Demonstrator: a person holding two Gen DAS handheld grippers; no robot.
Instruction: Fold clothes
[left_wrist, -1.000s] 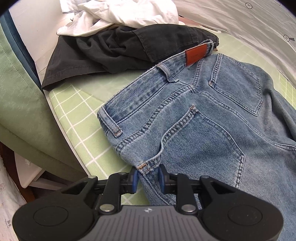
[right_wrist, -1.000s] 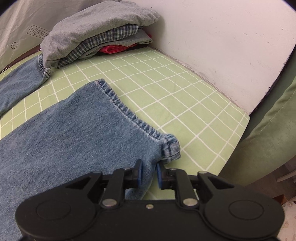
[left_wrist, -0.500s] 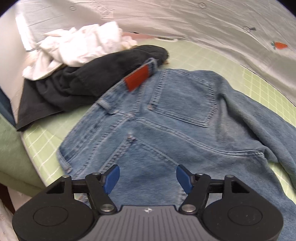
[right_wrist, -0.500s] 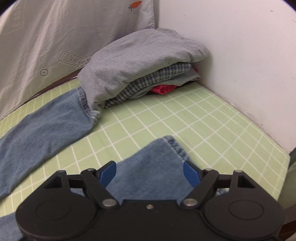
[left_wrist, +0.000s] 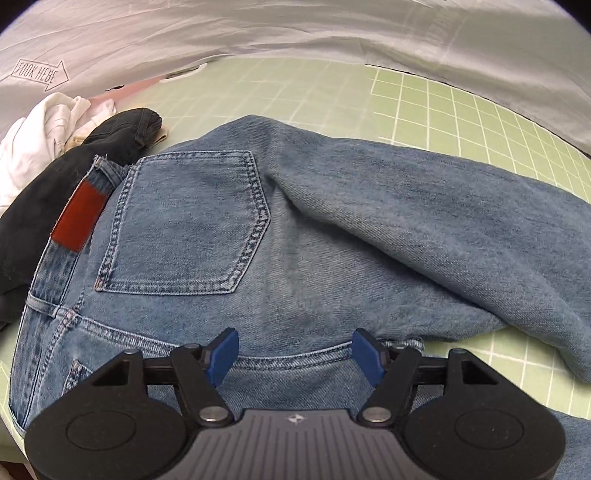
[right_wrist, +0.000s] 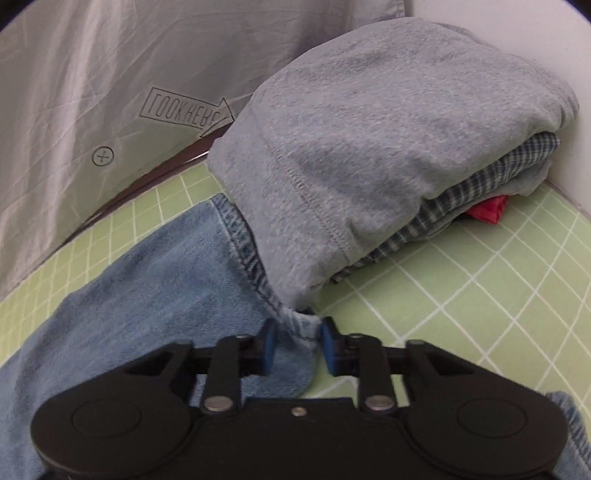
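The jeans (left_wrist: 295, 236) lie spread on the green checked surface (right_wrist: 480, 295), left gripper (left_wrist: 294, 354) fingers wide above the seat, right gripper (right_wrist: 294, 349) just closing narrow on the hem corner beside the folded pile (right_wrist: 369, 147), which a careless pull may drag.

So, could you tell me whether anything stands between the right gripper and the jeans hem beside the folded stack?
Nothing visible does. The right gripper has just been closing its jaws, and the corner of the jeans hem is between them. The grey garment on top of the stack overlaps the hem just beyond that corner, so lifting may drag it.
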